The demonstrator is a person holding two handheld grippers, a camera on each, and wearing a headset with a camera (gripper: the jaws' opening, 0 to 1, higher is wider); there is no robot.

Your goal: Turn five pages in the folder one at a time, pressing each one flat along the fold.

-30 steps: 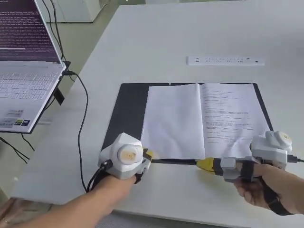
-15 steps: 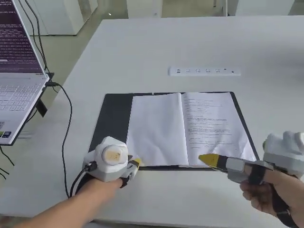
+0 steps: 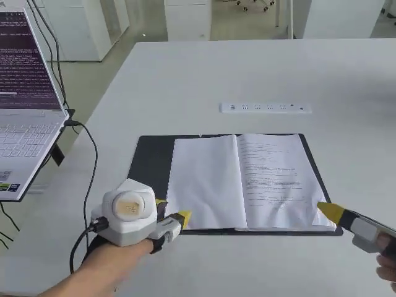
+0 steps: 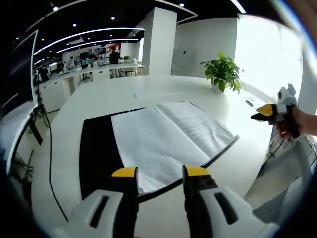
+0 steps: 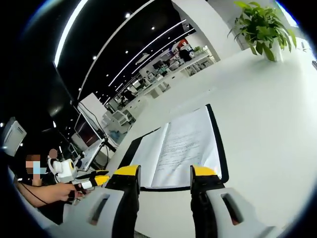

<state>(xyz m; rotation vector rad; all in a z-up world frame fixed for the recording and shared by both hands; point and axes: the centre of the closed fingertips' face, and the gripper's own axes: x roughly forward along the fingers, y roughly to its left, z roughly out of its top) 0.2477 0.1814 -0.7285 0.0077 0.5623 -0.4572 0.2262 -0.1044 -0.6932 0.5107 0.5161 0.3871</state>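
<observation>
Two grippers, one folder [image 3: 150, 166] between them. It lies open and flat on the white table [image 3: 185, 80], black cover showing at the left. Blank page [image 3: 204, 182] on the left side, printed page [image 3: 275, 176] on the right, the fold running straight up the middle. The left gripper [image 3: 173, 211] sits at the folder's near edge, by the blank page's near-left corner, jaws spread, nothing between them. The right gripper [image 3: 331, 212] is at the near-right corner, yellow tip just beside the printed page's corner; whether it touches, I cannot tell. Its own view shows the jaws apart too, and empty. Beyond the folder, well apart, a power strip [image 3: 265, 108]. Off to the left, an open laptop [image 3: 25, 124], and a black cable [image 3: 94, 164] trails across the table toward the left gripper.
</observation>
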